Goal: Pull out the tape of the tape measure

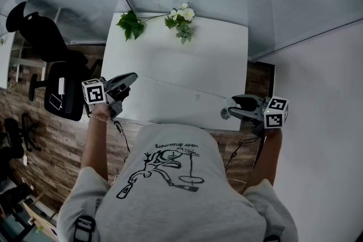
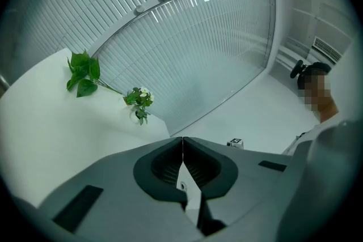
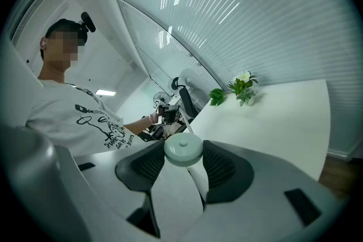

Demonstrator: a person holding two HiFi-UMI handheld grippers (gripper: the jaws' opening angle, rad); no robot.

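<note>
**Holding the tape stretched over the counter**

Your left gripper [image 1: 131, 79] is clenched on the free end of the tape [image 2: 190, 198]. In the left gripper view its jaws meet edge to edge, and the white strip with a small hole in it sits pinched between them.

Your right gripper [image 1: 233, 107] is grasping the tape measure [image 3: 183, 149]. It is a round, pale-green case with a small knob at its centre, clamped between the two ribbed pads.

From your head view, both grippers hang at the near edge of the counter [image 1: 170, 54]. The left one is at the counter's near left corner and the right one at its near right corner, well apart. Between them the tape shows as a thin pale line across the near part of the counter. You cannot tell whether it touches the counter or runs just above it.

At the far edge of the counter lie a leafy green sprig [image 1: 131, 24] and a small bunch of white flowers [image 1: 181, 17], near each other. A black office chair [image 1: 54, 59] stands off the counter's left side on the wooden floor [image 1: 51, 139].
</note>
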